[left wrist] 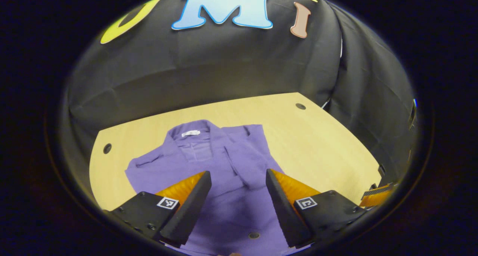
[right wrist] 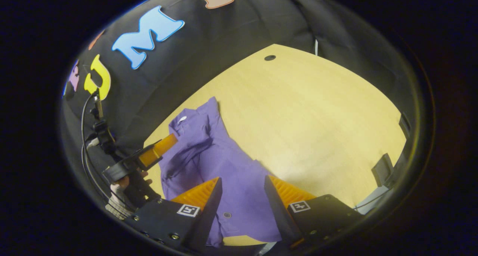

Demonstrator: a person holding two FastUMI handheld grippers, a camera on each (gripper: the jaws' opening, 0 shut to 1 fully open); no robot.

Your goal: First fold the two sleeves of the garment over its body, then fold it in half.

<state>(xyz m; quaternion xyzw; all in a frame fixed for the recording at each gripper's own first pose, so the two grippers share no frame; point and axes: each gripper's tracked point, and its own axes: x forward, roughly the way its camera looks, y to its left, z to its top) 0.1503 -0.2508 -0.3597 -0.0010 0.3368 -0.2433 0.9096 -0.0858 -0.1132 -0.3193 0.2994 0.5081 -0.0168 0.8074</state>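
- Wooden tabletop (left wrist: 317,136) inside the black-cloth booth is being used as the work surface; small round holes are being shown near its corners.
- Purple garment (left wrist: 224,166) is lying flat on the tabletop, toward the near-left part of it in the right gripper view (right wrist: 224,162), with bare wood well to the right.
- Long axis is running from near edge to far wall in the left gripper view: collar (left wrist: 192,134) with its white tag pointing at the wall, hem toward the grippers.
- Right-hand sleeve (left wrist: 242,155) is appearing to be folded over the body already; left-hand sleeve (left wrist: 145,164) is seemingly lying out to the side, though fisheye distortion is making this hard to confirm.
- Left gripper (left wrist: 238,175) is being held above the lower body of the garment, jaws spread wide, nothing between them.
- Right gripper (right wrist: 242,183) is being held over the hem corner, jaws likewise released and empty.
- Left gripper is also being seen in the right gripper view (right wrist: 164,145), held by a hand (right wrist: 123,181) beside the garment's left side.
- Risks being judged:
  - only the top layer being pinched, so the folded sleeve is being dragged open.
  - both grippers being crowded at the hem, with a collision likely.
  - uneven lifting skewing the half fold.
  - fabric sliding on smooth wood.
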